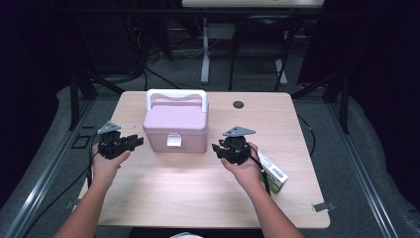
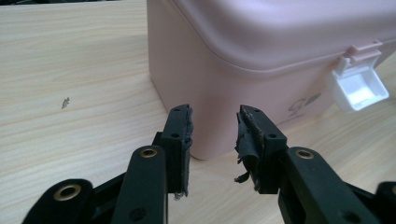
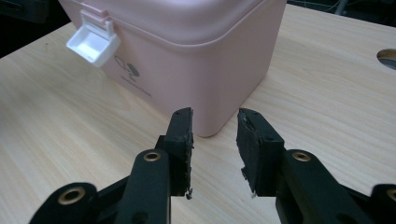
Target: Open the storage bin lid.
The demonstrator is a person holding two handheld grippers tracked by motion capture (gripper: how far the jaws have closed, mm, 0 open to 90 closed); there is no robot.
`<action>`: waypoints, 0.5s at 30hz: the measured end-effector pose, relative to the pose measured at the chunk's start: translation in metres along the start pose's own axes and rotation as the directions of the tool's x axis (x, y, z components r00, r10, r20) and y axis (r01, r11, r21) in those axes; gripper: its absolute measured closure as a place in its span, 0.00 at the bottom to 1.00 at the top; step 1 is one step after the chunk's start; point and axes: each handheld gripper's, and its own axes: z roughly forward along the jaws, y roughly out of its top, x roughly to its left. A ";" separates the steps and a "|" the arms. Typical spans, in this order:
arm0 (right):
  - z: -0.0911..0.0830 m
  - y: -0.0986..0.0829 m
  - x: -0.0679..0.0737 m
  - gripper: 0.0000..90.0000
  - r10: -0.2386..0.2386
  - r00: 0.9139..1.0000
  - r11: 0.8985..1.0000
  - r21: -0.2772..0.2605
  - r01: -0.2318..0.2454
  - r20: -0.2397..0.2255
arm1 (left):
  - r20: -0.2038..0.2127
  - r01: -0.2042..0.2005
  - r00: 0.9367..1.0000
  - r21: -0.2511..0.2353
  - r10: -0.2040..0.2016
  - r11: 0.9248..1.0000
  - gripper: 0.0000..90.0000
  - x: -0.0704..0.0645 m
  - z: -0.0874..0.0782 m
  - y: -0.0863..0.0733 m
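From the high view we see a pink box [image 1: 176, 125] with a white handle [image 1: 177, 95] standing on the far middle of the wooden table [image 1: 198, 193], its white latch [image 1: 174, 140] on the front wall facing the person. The left gripper [image 1: 130, 142] sits just beside the box's left side and the right gripper [image 1: 221, 150] just beside its right side, neither touching it; a small green and white carton [image 1: 273, 171] lies on the table by the right wrist. In the left gripper view we look along spread jaws with nothing between them, aimed at the box's near corner [image 2: 205, 116], and the latch [image 2: 357, 86] sticks out flipped up at the right. In the right gripper view the jaws also stand apart and empty, facing the box's other front corner [image 3: 210, 107], with the raised latch [image 3: 93, 43] at the upper left.
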 end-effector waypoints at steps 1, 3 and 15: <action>0.000 0.000 0.000 0.73 0.000 1.000 1.000 0.000 0.000 0.000 | 0.000 0.000 1.000 0.000 0.000 1.000 0.74 0.000 0.000 0.000; 0.006 0.001 0.000 0.73 0.007 1.000 1.000 0.004 -0.007 0.011 | -0.006 -0.001 1.000 0.004 0.001 1.000 0.74 0.002 0.002 0.000; 0.041 0.006 -0.010 0.82 0.048 0.994 0.999 0.006 -0.049 0.095 | -0.016 0.025 1.000 -0.016 -0.025 1.000 0.80 0.013 0.023 0.000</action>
